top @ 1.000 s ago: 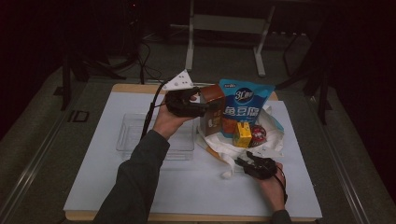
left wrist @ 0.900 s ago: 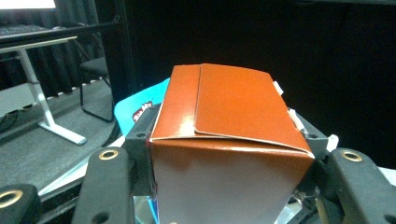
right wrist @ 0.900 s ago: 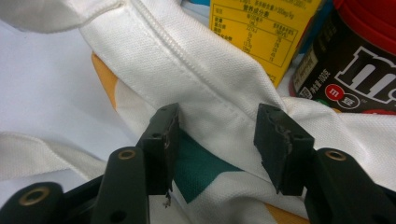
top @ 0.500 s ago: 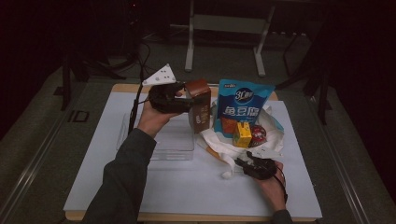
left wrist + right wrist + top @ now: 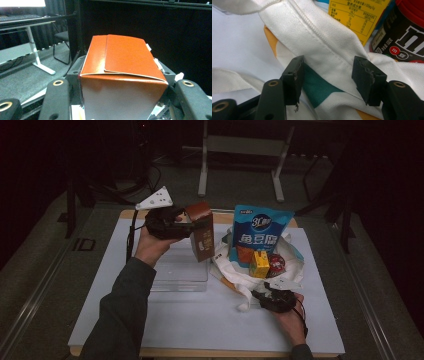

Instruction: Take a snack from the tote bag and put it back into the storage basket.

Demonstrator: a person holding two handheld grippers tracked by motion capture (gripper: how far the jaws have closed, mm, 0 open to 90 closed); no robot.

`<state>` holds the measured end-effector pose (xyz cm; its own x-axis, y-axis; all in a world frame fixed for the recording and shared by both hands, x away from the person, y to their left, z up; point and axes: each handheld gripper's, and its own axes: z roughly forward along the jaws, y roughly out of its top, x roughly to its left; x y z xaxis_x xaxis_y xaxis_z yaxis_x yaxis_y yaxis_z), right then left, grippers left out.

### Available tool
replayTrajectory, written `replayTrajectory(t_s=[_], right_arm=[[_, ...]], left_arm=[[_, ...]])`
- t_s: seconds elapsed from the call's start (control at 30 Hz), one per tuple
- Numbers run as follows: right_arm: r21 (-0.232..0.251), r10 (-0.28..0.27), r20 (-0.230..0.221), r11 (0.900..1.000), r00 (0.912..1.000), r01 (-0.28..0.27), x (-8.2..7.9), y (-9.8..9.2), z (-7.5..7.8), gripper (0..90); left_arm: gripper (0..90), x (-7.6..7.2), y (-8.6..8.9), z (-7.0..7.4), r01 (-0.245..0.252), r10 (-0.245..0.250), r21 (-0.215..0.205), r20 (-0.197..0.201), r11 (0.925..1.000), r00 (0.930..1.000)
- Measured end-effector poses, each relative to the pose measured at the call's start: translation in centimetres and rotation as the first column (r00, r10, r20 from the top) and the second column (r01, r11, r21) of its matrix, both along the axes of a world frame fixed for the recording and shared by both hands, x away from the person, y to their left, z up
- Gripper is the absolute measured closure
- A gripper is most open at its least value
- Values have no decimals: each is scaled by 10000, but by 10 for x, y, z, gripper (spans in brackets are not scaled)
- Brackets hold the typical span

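Observation:
A brown carton (image 5: 202, 239) hangs upright above the table, between the clear tray (image 5: 172, 281) and the white cloth bag (image 5: 235, 276). My left gripper (image 5: 196, 227) is shut on it. In the left gripper view the carton (image 5: 120, 75) sits between the jaws of my left gripper (image 5: 122, 100). My right gripper (image 5: 274, 299) rests at the bag's near rim. Its jaws have just been opening. In the right gripper view the bag's white hem (image 5: 324, 47) lies loose between the jaws of my right gripper (image 5: 330, 80), and the pads (image 5: 293, 77) do not press on it.
Inside the bag stand a blue snack pouch (image 5: 262, 232), a yellow box (image 5: 260, 265) and a dark round tub with a red lid (image 5: 276, 265). The white mat (image 5: 200, 330) covers the table. Table legs and cables stand behind the far edge.
My left hand has carried the brown carton to the left, away from the bag and toward the tray. The right hand has stayed at the bag's rim.

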<state>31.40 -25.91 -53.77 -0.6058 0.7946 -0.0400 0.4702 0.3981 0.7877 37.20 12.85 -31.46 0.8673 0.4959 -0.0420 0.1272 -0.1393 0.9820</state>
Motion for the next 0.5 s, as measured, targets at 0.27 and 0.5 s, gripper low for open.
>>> replayTrajectory(t_s=[0.27, 0.5], right_arm=[[179, 97, -136, 9998, 9999, -94, 1, -2, 0, 403], [244, 116, -170, 9996, 9998, -112, 1, -2, 0, 406]], left_arm=[[422, -2, 17, -1, -131, 131, -2, -27, 9999, 9999], [423, -3, 32, -5, -86, 87, 75, -94, 9999, 9999]])
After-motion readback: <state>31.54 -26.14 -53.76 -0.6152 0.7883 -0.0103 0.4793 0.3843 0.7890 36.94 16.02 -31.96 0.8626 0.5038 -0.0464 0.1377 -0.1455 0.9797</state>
